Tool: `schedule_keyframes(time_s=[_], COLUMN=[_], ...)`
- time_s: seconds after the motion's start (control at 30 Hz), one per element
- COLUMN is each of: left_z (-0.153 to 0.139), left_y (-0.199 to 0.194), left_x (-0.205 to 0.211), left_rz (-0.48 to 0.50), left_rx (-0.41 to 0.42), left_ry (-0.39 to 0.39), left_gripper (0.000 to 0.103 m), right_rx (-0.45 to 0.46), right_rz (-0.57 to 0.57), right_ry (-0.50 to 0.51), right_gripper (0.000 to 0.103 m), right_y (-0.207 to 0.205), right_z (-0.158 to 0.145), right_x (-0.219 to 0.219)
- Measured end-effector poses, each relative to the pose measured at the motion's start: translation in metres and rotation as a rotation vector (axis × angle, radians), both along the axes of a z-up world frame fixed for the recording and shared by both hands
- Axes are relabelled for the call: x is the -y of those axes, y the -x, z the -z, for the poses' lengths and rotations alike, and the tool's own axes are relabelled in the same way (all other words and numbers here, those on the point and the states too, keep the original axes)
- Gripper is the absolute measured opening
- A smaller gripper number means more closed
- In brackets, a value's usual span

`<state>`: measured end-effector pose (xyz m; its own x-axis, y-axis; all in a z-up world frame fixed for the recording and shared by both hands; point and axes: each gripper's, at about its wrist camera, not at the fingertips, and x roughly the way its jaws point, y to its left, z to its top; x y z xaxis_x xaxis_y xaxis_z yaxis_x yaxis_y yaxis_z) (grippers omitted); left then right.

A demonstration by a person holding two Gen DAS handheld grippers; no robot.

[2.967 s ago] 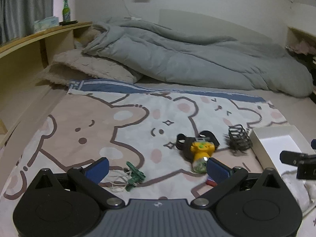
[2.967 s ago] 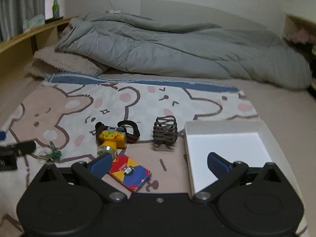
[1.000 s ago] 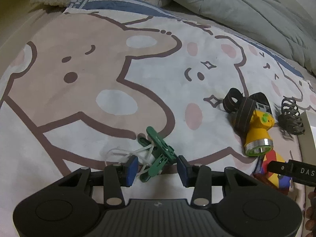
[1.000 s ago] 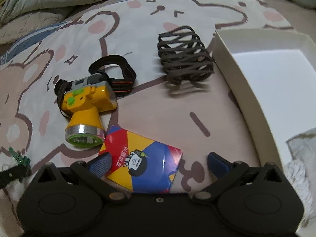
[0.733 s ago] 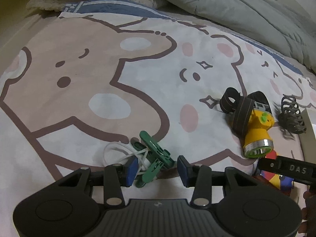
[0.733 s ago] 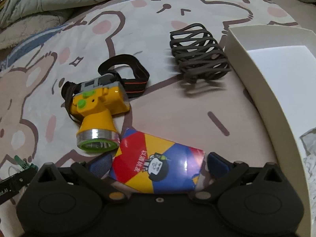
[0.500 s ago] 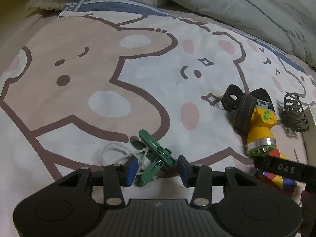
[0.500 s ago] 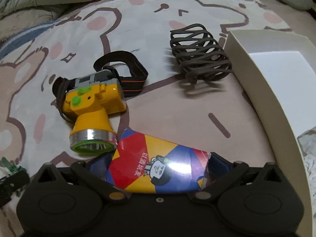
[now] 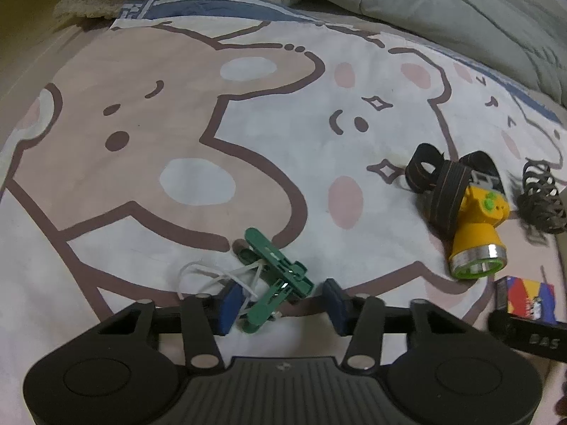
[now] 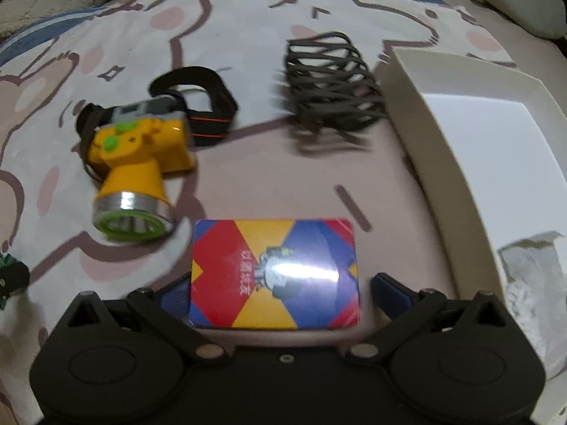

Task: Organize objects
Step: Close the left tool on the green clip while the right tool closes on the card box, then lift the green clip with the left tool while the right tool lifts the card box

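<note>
Bear-print bedsheet (image 9: 149, 184) low in frame — left gripper (image 9: 280, 301) fingers closing around green clips (image 9: 280, 276), right gripper (image 10: 280, 290) fingers open astride card pack (image 10: 274, 272) — next, probably the box (image 10: 425, 106).

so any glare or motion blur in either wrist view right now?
Right wrist: white glare streak across the colourful card pack, hiding part of its print; headlamp and dark wire holder smeared by motion. Left wrist: mostly sharp, green clips crisp, only the wire holder at the right edge blurred; fisheye bending in both.
</note>
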<state>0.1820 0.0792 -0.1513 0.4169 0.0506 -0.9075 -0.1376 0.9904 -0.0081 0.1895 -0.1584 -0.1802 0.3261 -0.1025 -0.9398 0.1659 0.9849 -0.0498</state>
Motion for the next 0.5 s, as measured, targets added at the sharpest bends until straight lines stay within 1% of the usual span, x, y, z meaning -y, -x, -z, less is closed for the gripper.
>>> schedule_keyframes(time_s=[0.1,0.13,0.17,0.2,0.3,0.5], left_z=[-0.001,-0.003,-0.004,-0.005,-0.008,-0.023], left_y=[-0.001,0.0,0.0,0.0,0.001,0.006], left_x=[0.0,0.0,0.001,0.001,0.002,0.004], left_rz=[0.009,0.01,0.012,0.015,0.015,0.024], left_rx=[0.002,0.007,0.009,0.012,0.02,0.064], left_ry=[-0.002,-0.003,-0.005,-0.007,-0.006,0.003], left_gripper=[0.038,0.036,0.036,0.035,0.034,0.034], right_rx=[-0.008,-0.015,-0.017,-0.014,-0.012,0.014], right_rz=[-0.019,-0.034,-0.053,-0.079,-0.131,-0.181], right_ry=[-0.047,-0.062,-0.072,-0.079,-0.076,-0.077], right_gripper=[0.103,0.101,0.095,0.09,0.09,0.09], right_y=[0.001,0.001,0.002,0.001,0.002,0.009], right_z=[0.001,0.001,0.0,-0.001,-0.005,-0.013], right_x=[0.011,0.013,0.015,0.015,0.014,0.017])
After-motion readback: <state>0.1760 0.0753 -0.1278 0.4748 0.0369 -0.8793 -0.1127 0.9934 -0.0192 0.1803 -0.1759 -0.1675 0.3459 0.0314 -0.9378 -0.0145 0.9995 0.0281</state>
